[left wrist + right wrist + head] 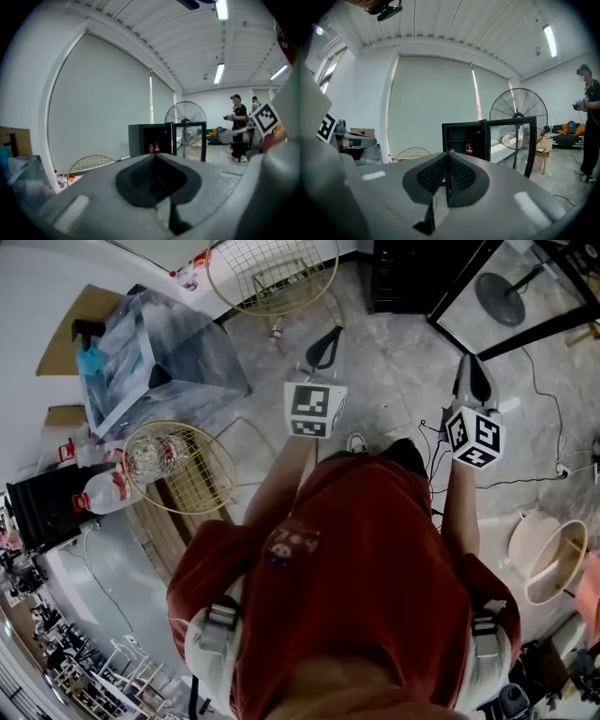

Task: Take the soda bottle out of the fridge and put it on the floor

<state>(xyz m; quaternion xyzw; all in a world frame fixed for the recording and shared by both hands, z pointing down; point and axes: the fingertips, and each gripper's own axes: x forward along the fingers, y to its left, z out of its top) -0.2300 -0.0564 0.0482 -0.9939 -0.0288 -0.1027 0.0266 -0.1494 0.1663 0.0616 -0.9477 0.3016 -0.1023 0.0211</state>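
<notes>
A person in a red shirt (356, 559) stands with both forearms stretched forward toward 12 o'clock in the head view, wrists nearly level. The left gripper (324, 346) is at 12 o'clock and the right gripper (472, 379) at 2 o'clock, both above the marbled floor (394, 371). Each gripper view shows its dark ribbed pads pressed together with nothing between them: the left gripper (155, 155) is clenched empty, and so is the right gripper (448, 153). Well beyond the tips, the black fridge (459, 133) stands open, its glass door (508, 140) swung out toward 3 o'clock. The soda bottle (468, 148) stands upright on a shelf inside, just past 12 o'clock from the right jaws. From the left gripper it is a small red speck (156, 148), its label too small to read. In the head view the fridge (403, 277) is cut off at the top edge and the bottle is hidden. A pedestal fan (518, 115) stands behind the door.
</notes>
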